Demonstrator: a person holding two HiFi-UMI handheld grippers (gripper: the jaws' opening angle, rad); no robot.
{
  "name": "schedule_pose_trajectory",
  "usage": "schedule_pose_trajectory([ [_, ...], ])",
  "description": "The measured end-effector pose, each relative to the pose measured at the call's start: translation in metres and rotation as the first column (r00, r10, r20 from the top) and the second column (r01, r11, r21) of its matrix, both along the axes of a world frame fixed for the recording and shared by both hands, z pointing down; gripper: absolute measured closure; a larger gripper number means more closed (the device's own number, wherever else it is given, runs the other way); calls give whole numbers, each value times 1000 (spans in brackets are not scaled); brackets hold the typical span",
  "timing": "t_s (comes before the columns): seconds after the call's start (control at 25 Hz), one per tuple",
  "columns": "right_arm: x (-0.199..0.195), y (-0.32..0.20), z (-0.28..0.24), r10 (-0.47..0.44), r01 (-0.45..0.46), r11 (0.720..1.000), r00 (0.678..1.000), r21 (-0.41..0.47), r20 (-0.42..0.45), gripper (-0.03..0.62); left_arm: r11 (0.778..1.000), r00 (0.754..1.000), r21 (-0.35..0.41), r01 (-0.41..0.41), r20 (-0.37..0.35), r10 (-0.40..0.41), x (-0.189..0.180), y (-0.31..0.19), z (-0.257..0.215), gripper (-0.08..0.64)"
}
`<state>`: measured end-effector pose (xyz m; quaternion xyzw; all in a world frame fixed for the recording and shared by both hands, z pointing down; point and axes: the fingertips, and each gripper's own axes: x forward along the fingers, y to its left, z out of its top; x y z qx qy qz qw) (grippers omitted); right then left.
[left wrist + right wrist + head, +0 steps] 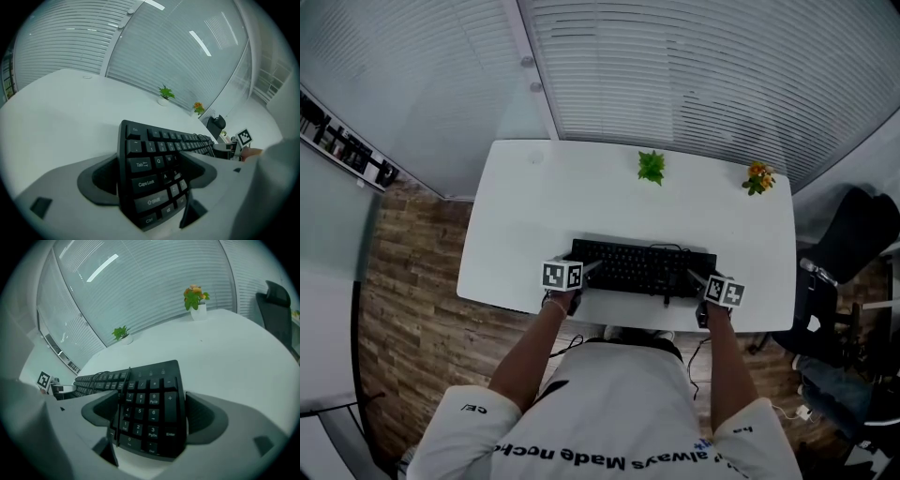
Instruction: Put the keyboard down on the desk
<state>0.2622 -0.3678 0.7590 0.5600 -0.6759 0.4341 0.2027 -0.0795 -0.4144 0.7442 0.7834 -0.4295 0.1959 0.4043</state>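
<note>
Right gripper view, orange flowers (194, 295) in white pot (199, 311), keyboard (150, 404) on desk (234, 348)

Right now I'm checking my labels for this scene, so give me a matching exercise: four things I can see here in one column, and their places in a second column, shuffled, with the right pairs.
Things:
1. black computer keyboard
2. small leafy green plant
3. small orange-flowered plant
4. black office chair
Places:
A. far right corner of the white desk
B. floor, right of the desk
C. near edge of the desk
D. middle of the desk's far edge
Pairs: 1-C, 2-D, 3-A, 4-B.
</note>
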Motion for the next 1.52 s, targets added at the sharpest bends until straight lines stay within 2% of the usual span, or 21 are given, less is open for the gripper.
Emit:
schedule_pose_trajectory([
  [0.16, 2, -2, -2, -44, 45, 999, 989, 4, -139, 161, 1000, 997, 22, -2, 74, 0, -1, -4, -4, 156],
  [0.24, 2, -2, -4, -47, 49, 999, 987, 9, -151, 160, 1000, 996, 25, 0, 87, -2, -1, -3, -5, 156],
  [0.4, 4, 0, -10, -38, 45, 998, 986, 36, -165, 166, 996, 981, 90, -12, 195, -6, -8, -3, -12, 156],
  [0.64, 5, -1, -44, -23, 54, 988, 977, 146, -212, 281, 984, 983, 177, -26, 181, -6, -7, -5, -45, 158],
  [0.76, -2, -2, -66, -50, 96, 971, 977, 219, -207, 352, 970, 990, 240, -39, 141, 4, -1, -5, -72, 160],
  [0.84, -11, -4, -90, -75, 134, 952, 974, 276, -213, 401, 954, 994, 296, -46, 108, 14, 4, -4, -94, 181],
  [0.92, -20, -6, -120, -95, 169, 928, 969, 332, -228, 439, 934, 997, 355, -44, 76, 18, 9, -3, -119, 289],
  [1.0, -31, -7, -146, -117, 204, 902, 964, 382, -239, 464, 912, 999, 409, -39, 46, 22, 14, -1, -145, 333],
  [1.2, -61, -4, -210, -163, 277, 835, 950, 476, -265, 500, 841, 999, 541, -28, -14, 43, 22, 8, -210, 388],
  [1.52, -98, 9, -291, -221, 377, 729, 919, 572, -325, 528, 737, 994, 676, -12, -75, 84, 34, 29, -295, 451],
])
